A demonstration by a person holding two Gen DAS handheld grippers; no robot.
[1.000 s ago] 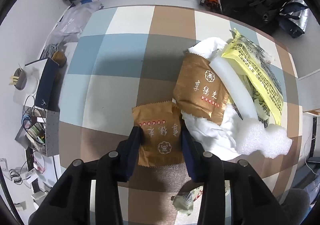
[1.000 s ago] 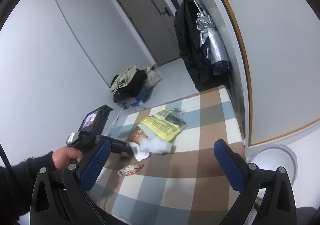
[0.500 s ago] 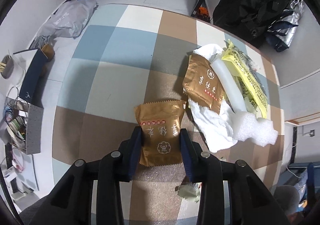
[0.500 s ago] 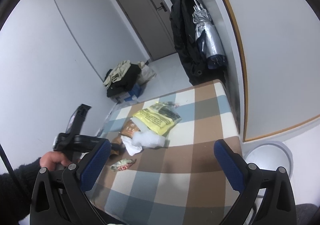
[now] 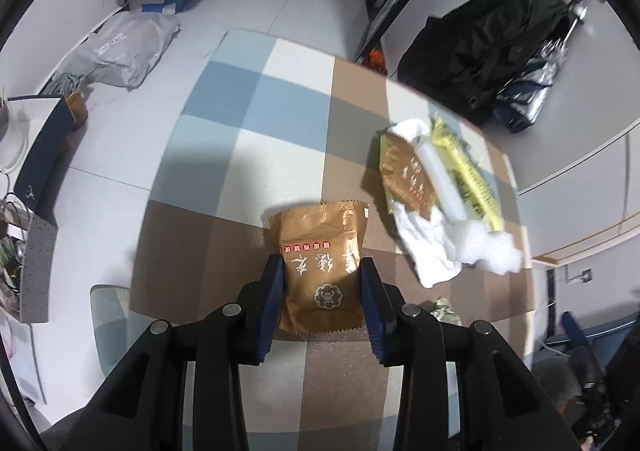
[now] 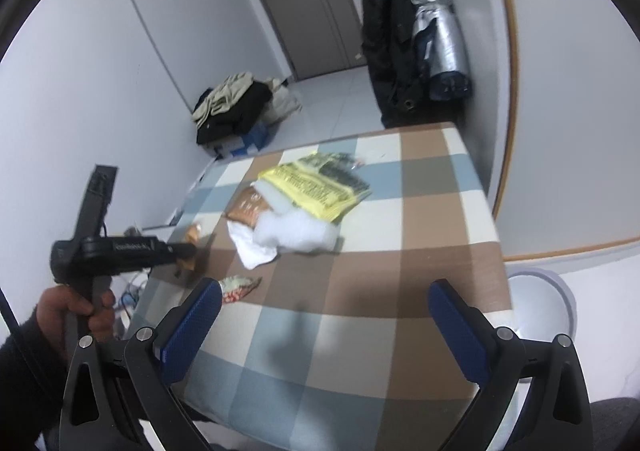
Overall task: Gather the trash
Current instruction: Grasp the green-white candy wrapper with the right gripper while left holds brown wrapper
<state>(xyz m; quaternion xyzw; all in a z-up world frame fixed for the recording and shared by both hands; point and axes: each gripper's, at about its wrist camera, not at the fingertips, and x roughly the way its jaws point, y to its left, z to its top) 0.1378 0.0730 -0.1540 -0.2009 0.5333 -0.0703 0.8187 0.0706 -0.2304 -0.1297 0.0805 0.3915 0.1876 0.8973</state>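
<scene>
Left tongs (image 5: 322, 283) grip one brown snack wrapper (image 5: 320, 263). Right tongs (image 6: 324, 325) wide, empty. Wrapper pile (image 6: 298, 207) at 12 o'clock, small crumpled wrapper (image 6: 240, 285) uncollected on checked surface (image 6: 360, 331).

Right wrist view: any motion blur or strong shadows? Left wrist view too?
Right wrist view: left gripper and trash pile smeared, soft shadow on checked table. Left wrist view: held brown packet sharp, pile blurred, fisheye bends table edges.

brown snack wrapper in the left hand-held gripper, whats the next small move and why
Probably carry the brown snack wrapper off the checked table toward a bin: the left hand-held gripper is shut on it, and the other trash pile is not yet collected.
</scene>
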